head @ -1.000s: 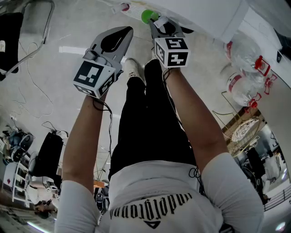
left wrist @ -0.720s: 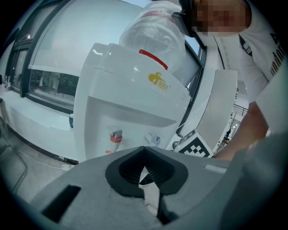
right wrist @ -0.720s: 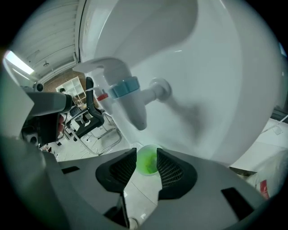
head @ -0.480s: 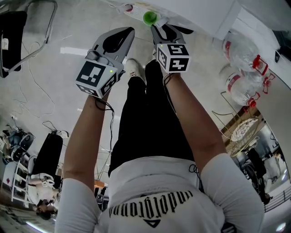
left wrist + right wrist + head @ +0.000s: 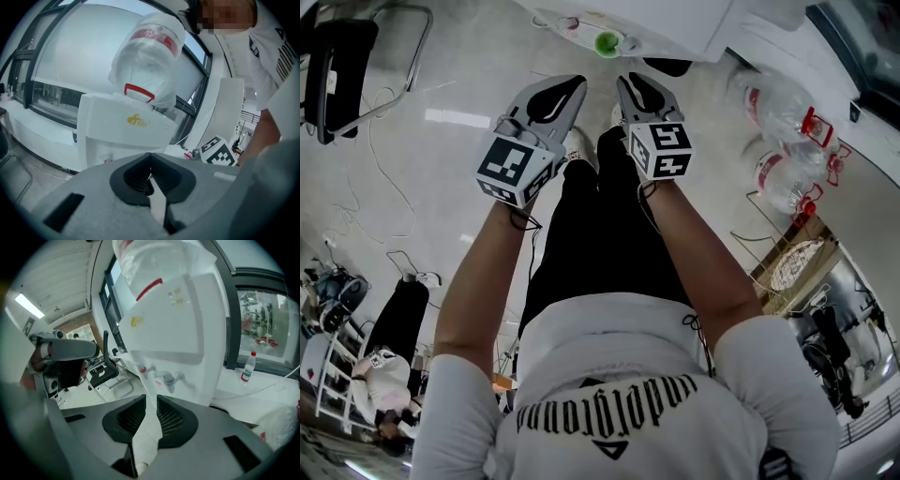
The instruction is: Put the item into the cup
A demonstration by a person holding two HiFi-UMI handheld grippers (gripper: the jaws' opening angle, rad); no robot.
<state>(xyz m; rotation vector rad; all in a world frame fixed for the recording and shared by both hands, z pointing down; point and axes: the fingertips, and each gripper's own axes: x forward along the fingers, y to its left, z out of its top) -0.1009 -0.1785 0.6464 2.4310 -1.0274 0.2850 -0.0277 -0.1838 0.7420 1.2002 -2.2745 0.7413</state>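
White plastic made up the largest thing, a water dispenser (image 5: 173, 319) with an upturned clear bottle (image 5: 150, 61) on top, standing far ahead of the person; spare water jugs (image 5: 778, 103) lay on the floor to the right. Both grippers were held side by side on the near side of it. The left gripper (image 5: 150, 159) had its fingers pressed together at the tips with nothing between them. The right gripper (image 5: 151, 401) had its fingers a narrow slit apart, also pinching nothing. The small green cup (image 5: 607, 43) stood on a white ledge at the dispenser's front, just beyond the right gripper and slightly to its left. The item itself could not be made out in any view; whether it lay inside the cup was too small to tell. By my reading, the sound course was to look into the cup first. If the item was missing, the right gripper was the nearer one to carry it. It should come down from straight above the rim and let go low, since so light a cup would tip at a sideways nudge.
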